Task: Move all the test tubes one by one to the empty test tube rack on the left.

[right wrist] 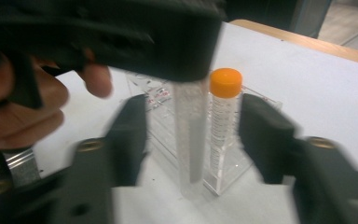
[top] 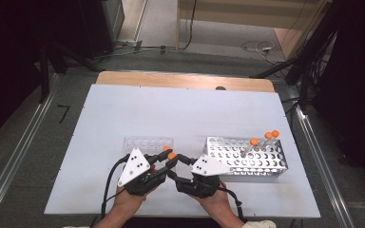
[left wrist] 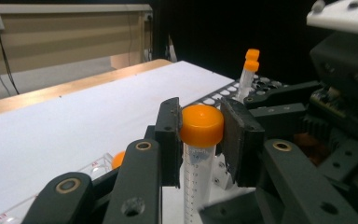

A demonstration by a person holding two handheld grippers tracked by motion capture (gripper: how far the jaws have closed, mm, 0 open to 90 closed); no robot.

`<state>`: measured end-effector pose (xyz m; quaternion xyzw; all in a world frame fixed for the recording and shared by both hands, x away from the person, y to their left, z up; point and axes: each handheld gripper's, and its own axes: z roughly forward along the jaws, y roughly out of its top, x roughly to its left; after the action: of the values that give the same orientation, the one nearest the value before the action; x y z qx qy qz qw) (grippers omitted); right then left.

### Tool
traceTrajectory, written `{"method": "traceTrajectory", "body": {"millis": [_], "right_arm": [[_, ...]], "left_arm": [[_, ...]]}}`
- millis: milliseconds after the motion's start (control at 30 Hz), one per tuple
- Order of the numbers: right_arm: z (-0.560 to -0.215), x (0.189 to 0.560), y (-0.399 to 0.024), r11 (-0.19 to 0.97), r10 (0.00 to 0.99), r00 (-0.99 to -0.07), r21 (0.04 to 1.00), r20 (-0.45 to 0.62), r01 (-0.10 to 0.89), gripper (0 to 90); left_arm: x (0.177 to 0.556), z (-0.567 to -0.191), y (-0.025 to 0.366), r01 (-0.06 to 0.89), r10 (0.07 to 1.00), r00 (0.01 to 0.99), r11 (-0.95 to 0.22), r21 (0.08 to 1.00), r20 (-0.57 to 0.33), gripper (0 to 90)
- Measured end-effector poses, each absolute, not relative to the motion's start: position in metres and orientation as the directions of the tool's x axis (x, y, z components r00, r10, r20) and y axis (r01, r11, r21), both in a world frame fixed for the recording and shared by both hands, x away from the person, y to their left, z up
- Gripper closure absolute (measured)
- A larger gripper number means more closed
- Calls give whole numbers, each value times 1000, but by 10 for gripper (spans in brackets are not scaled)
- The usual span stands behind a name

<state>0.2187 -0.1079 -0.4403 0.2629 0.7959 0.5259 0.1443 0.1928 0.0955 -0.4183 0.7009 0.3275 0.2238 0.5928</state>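
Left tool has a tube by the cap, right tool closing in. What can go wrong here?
1. The left tool pinches the tube only at its orange cap, so the tube may swing or the cap slip.
2. The right tool is open around that tube, and a second tube stands in the clear rack right beside it, so closing could catch or knock the neighbour.

My left gripper (left wrist: 200,140) has matt black plastic jaws with brass-coloured pivot pins. The tube (left wrist: 198,179) is clear, glossy plastic; its orange cap (left wrist: 202,125) is smooth, satin. The far rack (top: 247,156) looks like perforated shiny metal. The near rack (right wrist: 223,168) is transparent plastic. The table (top: 171,114) is matt white, wood-edged.
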Motion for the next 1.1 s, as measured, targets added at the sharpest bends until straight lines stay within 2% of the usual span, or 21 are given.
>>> {"method": "traceTrajectory", "body": {"millis": [67, 167, 667, 1100], "right_arm": [[-441, 220, -109, 311, 582, -812, 910, 44, 273, 250], [-441, 221, -110, 310, 591, -805, 906, 53, 287, 217], [-441, 225, -122, 295, 619, -783, 906, 60, 303, 215], [-441, 225, -121, 293, 620, -782, 906, 64, 306, 215]], "left_arm": [[193, -415, 98, 191, 725, 685, -76, 979, -77, 703], [194, -411, 103, 192, 729, 680, -78, 978, -75, 703], [203, -401, 135, 178, 796, 600, -37, 983, -79, 703], [219, -411, 130, 171, 807, 586, -39, 984, -70, 703]]}}
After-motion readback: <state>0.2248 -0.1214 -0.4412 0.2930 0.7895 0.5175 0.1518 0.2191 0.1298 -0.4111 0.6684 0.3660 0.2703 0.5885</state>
